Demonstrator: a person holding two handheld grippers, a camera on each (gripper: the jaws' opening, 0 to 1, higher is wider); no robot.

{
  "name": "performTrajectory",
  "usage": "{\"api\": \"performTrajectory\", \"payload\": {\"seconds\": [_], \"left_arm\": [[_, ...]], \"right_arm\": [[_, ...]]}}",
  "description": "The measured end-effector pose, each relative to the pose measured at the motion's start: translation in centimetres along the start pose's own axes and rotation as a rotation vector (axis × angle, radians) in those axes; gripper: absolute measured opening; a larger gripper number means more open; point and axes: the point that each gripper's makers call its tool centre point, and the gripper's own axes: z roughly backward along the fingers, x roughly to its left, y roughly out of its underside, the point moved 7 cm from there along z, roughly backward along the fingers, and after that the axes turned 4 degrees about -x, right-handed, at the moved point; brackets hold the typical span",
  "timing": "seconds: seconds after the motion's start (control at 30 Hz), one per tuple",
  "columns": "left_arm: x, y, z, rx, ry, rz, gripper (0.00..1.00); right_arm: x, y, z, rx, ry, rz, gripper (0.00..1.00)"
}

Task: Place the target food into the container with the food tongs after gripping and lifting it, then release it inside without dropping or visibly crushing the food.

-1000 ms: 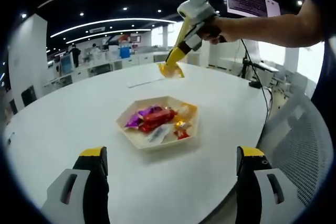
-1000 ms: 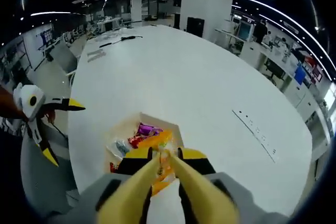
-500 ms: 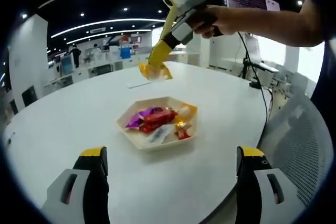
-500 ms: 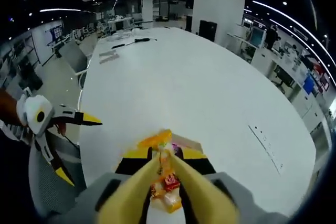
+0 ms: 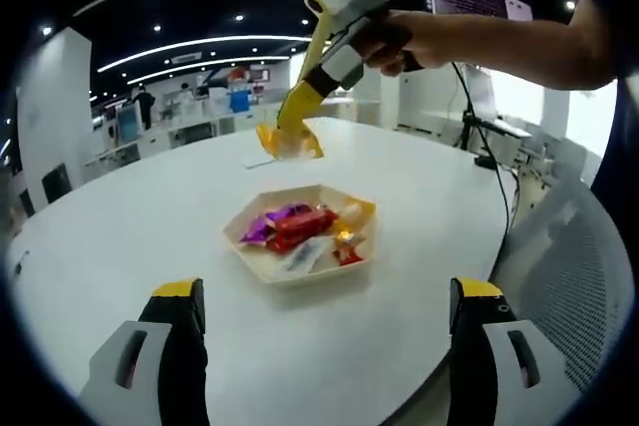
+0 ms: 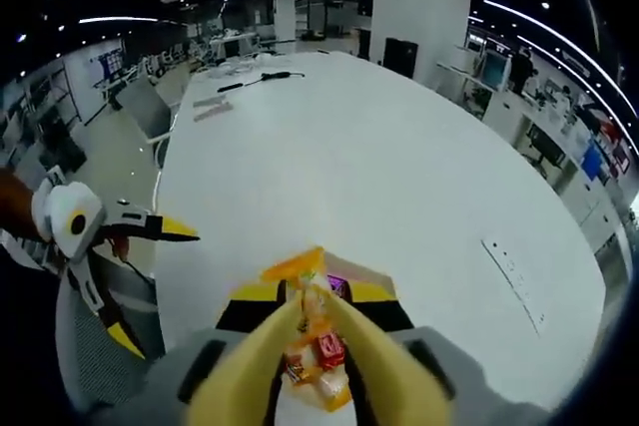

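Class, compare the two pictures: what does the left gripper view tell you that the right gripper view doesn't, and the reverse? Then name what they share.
Left gripper view: the hexagonal tray of wrapped sweets, in full, and the hand holding the right gripper above the table.

Right gripper view: up close, that gripper's jaws shut on an orange packet, and the left gripper from the side, jaws apart.

Both: the white table and the gripped packet.

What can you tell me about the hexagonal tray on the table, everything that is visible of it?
The hexagonal tray is shallow and cream-coloured, with low sloping walls, perhaps paper or plastic. It lies flat on the white table and holds several wrapped snacks, purple, red, orange and pale. Neither gripper touches it; the right gripper hangs above and beyond it, holding an orange packet.
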Motion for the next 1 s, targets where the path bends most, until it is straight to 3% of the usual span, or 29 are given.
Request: {"api": "performTrajectory", "payload": {"seconds": [0.23,0.33,0.47,0.77,0.9,0.97,1.0], "left_arm": [[0.0,0.0,0.0,0.003,-0.001,-0.004,0.99],[-0.1,0.0,-0.1,0.006,0.002,-0.01,0.99],[-0.1,0.0,0.0,0.007,0.002,-0.009,0.99],[-0.1,0.0,0.0,0.006,0.003,-0.009,0.99],[-0.1,0.1,0.0,0.005,0.003,-0.003,0.98],[-0.1,0.1,0.0,0.005,0.001,-0.001,0.98],[-0.1,0.1,0.0,0.007,0.001,0.0,0.98]], "right_arm": [[-0.4,0.5,0.3,-0.002,0.007,-0.006,0.25],[-0.5,0.4,0.6,-0.026,0.006,-0.013,0.25],[-0.3,0.1,0.9,-0.077,0.005,0.038,0.26],[-0.6,0.2,1.6,-0.111,0.021,0.029,0.27],[-0.3,0.0,2.5,-0.218,-0.015,0.067,0.26],[-0.5,0.2,3.0,-0.248,-0.001,0.075,0.26],[-0.4,0.0,3.2,-0.299,-0.026,0.089,0.26]]}}
